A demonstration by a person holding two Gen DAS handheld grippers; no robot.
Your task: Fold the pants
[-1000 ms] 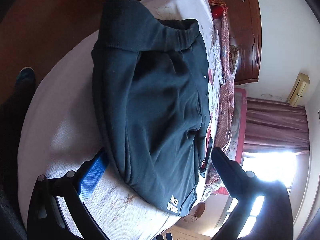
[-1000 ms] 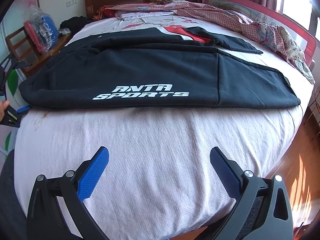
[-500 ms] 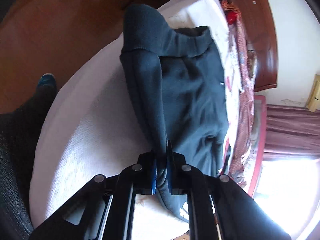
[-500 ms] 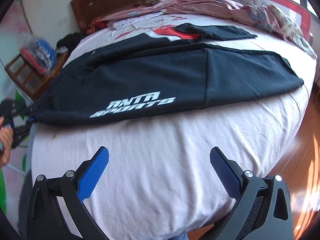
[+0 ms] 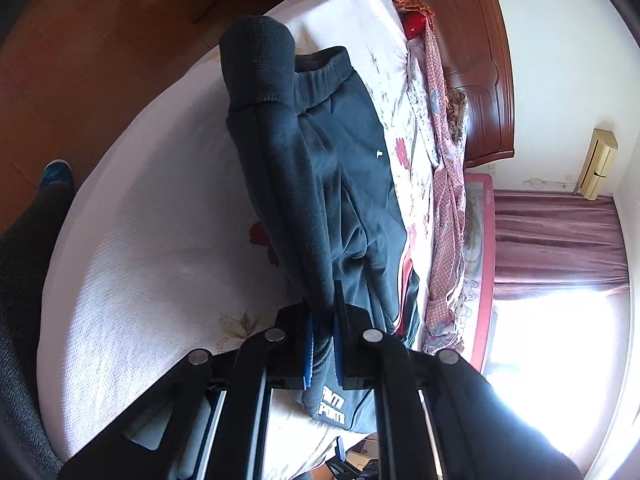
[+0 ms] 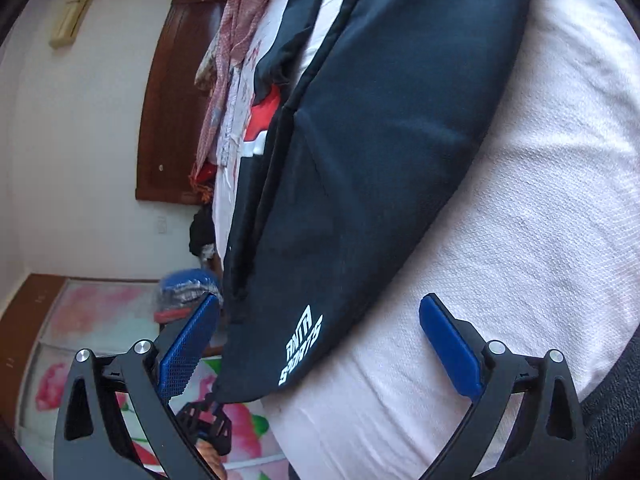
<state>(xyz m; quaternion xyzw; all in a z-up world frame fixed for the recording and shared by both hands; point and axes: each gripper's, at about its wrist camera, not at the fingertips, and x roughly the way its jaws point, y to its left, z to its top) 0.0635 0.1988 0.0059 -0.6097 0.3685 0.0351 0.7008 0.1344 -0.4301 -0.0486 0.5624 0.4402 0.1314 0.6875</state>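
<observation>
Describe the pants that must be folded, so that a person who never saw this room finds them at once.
On the bed with the white textured cover, the black pants lie along its near edge, and the left gripper pinches one end. White "ANTA SPORTS" lettering sets them apart from the pink patterned cloth and the red and white garment behind.

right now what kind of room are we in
Most likely a bedroom: black sweatpants lie on a bed's white sheet, with a wooden headboard behind and maroon curtains at a bright window.
</observation>
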